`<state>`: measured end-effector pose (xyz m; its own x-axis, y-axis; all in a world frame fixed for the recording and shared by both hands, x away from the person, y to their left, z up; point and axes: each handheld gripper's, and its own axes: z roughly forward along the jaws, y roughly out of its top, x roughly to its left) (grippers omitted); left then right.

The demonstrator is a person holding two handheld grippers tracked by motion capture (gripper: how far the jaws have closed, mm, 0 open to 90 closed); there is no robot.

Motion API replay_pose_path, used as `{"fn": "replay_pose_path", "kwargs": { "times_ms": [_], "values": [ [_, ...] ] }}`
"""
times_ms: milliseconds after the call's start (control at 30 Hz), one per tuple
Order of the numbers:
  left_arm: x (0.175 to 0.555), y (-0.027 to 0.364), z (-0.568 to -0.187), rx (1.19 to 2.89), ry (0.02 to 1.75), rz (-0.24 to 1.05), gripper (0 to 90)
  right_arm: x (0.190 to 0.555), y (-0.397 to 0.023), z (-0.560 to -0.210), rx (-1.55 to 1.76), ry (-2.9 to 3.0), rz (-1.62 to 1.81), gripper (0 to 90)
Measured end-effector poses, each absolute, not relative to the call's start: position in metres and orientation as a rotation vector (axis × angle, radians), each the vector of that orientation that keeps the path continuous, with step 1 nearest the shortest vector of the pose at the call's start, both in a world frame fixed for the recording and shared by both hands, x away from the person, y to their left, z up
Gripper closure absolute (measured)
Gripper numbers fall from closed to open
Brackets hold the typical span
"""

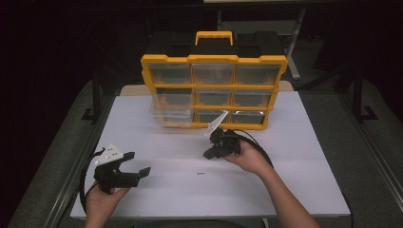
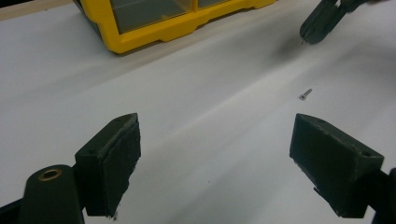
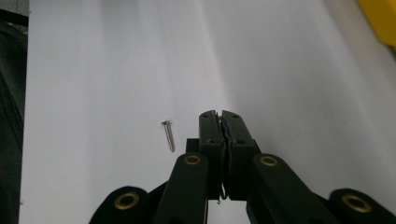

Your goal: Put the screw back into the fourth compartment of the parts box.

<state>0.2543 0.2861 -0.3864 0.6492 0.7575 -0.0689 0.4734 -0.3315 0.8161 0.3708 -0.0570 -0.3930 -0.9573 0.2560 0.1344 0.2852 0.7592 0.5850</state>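
Note:
A small silver screw [image 1: 200,173] lies loose on the white tabletop [image 1: 294,180], between the two hands. My right gripper [image 1: 209,154] hovers just above and behind it, jaws pressed together; in the right gripper view the screw [image 3: 168,135] lies just left of the shut tips [image 3: 223,114]. A thin sliver shows in the seam between the pads, too small to identify. My left gripper [image 1: 138,163] rests at the front left with its jaws wide apart and nothing between them. In the left gripper view [image 2: 215,144] the screw [image 2: 305,94] lies ahead to the right, and the right gripper [image 2: 322,21] is beyond it.
A yellow and black parts organizer [image 1: 214,59] with clear drawers stands upright at the back of the table. Its lower left drawer [image 1: 171,116] sticks out a little. Its yellow base [image 2: 154,32] also shows in the left gripper view. Black cables trail from both grippers.

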Motion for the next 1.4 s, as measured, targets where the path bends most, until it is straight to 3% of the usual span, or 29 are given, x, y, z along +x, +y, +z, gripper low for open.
{"fn": "replay_pose_path", "kwargs": {
  "times_ms": [800, 1400],
  "values": [
    [0.254, 0.286, -0.387, 1.985, 0.965, 0.406, 16.1, 0.398, -0.074, -0.27, -0.449, -2.98, -1.092, 86.7],
    [0.255, 0.289, -0.386, 1.992, 0.95, 0.417, 16.1, 0.425, -0.025, -0.219, -0.389, -3.02, -1.075, 86.6]
  ]
}}
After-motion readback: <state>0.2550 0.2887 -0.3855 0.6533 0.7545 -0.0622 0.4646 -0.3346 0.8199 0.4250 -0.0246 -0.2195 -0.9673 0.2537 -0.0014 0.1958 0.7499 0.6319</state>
